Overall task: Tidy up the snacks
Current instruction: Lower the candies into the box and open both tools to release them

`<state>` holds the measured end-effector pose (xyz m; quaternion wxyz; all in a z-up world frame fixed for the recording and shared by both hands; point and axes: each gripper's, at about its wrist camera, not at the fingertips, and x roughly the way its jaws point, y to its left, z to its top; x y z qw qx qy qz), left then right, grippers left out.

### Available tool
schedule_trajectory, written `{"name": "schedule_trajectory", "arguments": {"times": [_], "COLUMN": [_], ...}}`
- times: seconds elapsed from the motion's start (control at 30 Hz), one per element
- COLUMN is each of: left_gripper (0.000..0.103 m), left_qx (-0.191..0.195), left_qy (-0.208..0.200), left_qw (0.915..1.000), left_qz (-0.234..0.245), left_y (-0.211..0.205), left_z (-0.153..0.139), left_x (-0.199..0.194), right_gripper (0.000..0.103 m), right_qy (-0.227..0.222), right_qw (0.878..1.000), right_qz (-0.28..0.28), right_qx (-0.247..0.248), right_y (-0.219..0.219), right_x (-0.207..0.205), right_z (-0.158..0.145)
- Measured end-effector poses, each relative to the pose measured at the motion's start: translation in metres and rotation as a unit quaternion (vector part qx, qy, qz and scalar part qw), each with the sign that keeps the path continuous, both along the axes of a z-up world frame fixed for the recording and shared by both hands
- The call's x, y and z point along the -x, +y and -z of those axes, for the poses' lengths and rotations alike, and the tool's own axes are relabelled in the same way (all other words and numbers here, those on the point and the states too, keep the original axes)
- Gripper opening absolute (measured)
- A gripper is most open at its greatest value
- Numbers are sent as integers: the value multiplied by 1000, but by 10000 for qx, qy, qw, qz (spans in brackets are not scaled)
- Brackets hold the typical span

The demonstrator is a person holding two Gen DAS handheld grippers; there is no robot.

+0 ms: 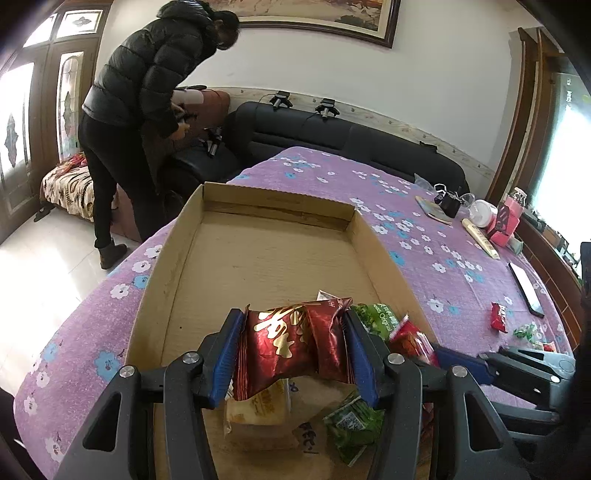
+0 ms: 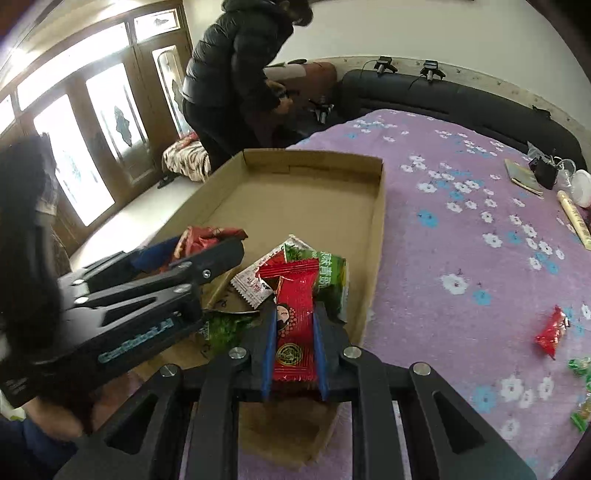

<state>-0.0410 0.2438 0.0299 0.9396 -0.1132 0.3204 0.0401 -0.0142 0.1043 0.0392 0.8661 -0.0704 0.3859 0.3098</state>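
Left hand-held gripper (image 1: 293, 354): clamps dark-red packet (image 1: 291, 343) above cardboard tray (image 1: 266, 258), ready to drop.
Right hand-held gripper (image 2: 295, 350): closed on red packet (image 2: 295, 317), over tray's near corner.

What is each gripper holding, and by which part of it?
The left gripper clamps a dark red snack packet across its two side edges. The right gripper pinches a bright red snack packet by its near end.

You're in a home living room: dark sofa (image 1: 351, 140), framed painting (image 1: 317, 18), patterned-glass wooden doors (image 2: 92, 129), floral purple cloth (image 1: 443, 236) over the worktop.
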Motion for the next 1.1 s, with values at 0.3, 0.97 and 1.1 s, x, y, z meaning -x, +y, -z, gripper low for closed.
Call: {"name": "schedule_trajectory", "arguments": {"times": [0.3, 0.97, 1.1], "left_gripper": [58, 61, 63], "left_qx": [-101, -161, -121], "left_qy": [181, 261, 236], "left_qw": [9997, 9995, 9996], "left_qz": [-85, -81, -84], "left_y": [-3, -9, -7], "left_z": [3, 6, 6], "left_x": [-8, -14, -12], "right_gripper": [17, 18, 18], "right_qy": [122, 24, -37], "right_qw": [9999, 9996, 9995], "right_qz": [55, 8, 13], "right_qx": [-56, -288, -299], "right_y": [5, -2, -4], "right_x": [-20, -18, -14], "right_z": [18, 20, 18]}}
